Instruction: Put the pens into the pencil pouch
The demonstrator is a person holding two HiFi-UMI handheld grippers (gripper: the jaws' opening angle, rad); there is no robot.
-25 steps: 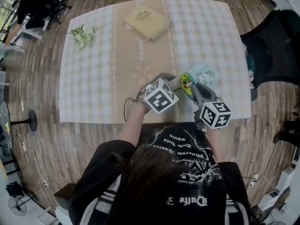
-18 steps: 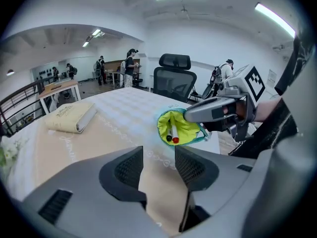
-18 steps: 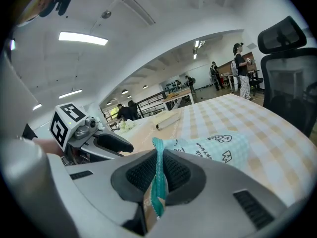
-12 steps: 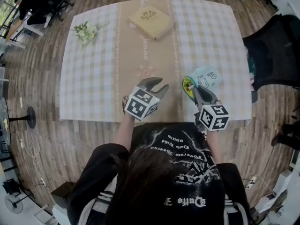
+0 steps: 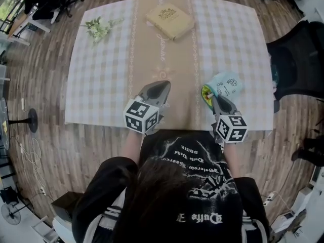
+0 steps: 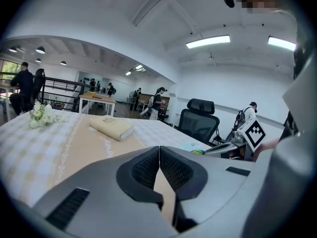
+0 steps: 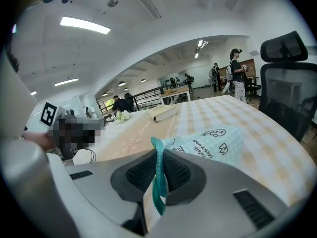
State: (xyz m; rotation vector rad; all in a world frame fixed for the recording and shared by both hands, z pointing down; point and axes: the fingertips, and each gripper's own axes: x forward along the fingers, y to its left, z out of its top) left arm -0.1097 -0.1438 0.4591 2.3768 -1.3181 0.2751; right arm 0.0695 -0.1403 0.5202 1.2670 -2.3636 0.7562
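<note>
The pale mint-green fabric pencil pouch (image 5: 226, 84) with dark printed doodles lies near the front right corner of the table (image 5: 101, 80), which is covered in a pale checked cloth with a beige runner down the middle. The pouch's open end faces the person, and the head view shows yellow-green at its mouth; what lies inside cannot be made out. The right gripper (image 5: 211, 97) is clamped on the pouch's teal zip edge (image 7: 158, 175): in the right gripper view that strip stands pinched between the two dark ribbed pads, with the pouch body (image 7: 213, 144) resting on the cloth just beyond. The left gripper (image 5: 160, 86) hovers over the runner, well apart from the pouch; its jaws have just been closing and now meet, pads (image 6: 143, 170) touching with nothing between them. At the far side of the table lie a cream rectangular book (image 5: 170, 20) and a small sprig of white flowers (image 5: 98, 28). A black office chair (image 5: 298, 59) stands to the right.
</note>
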